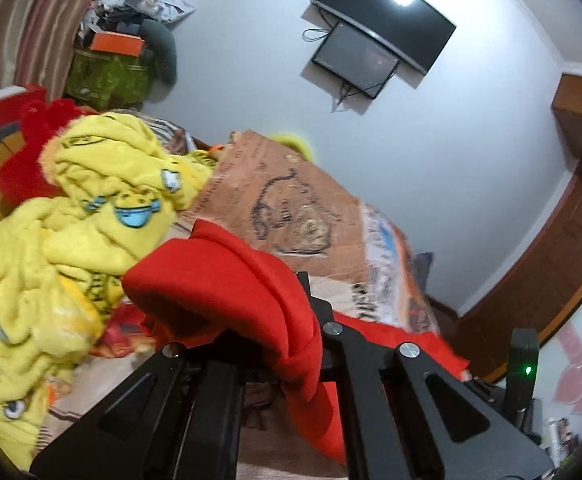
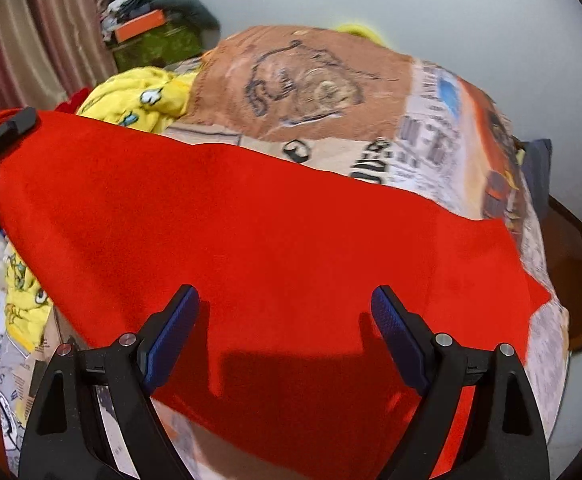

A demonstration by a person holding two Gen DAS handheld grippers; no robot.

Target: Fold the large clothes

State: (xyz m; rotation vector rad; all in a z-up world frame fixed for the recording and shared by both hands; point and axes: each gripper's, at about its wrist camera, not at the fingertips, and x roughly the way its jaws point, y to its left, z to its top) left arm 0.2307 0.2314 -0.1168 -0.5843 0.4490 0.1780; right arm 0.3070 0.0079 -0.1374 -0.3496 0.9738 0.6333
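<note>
A large red cloth (image 2: pixel 251 232) lies spread over the bed, with one corner lifted at the left. My left gripper (image 1: pixel 287 328) is shut on that corner. The red cloth (image 1: pixel 227 280) bunches over its fingers and hides the tips. The same gripper shows at the far left of the right wrist view as the left gripper (image 2: pixel 3 132), raised with the cloth hanging from it. My right gripper (image 2: pixel 285 300) hovers over the near part of the cloth. It is open, its blue pads (image 2: pixel 175 328) wide apart with nothing between them.
A crumpled yellow blanket (image 1: pixel 71 220) with cartoon print lies at the left of the bed, on a printed bedsheet (image 2: pixel 311 92). Boxes and clutter (image 1: pixel 119 52) stand by the curtain. Two screens (image 1: pixel 383 20) hang on the wall, and a wooden door (image 1: pixel 563 264) is at the right.
</note>
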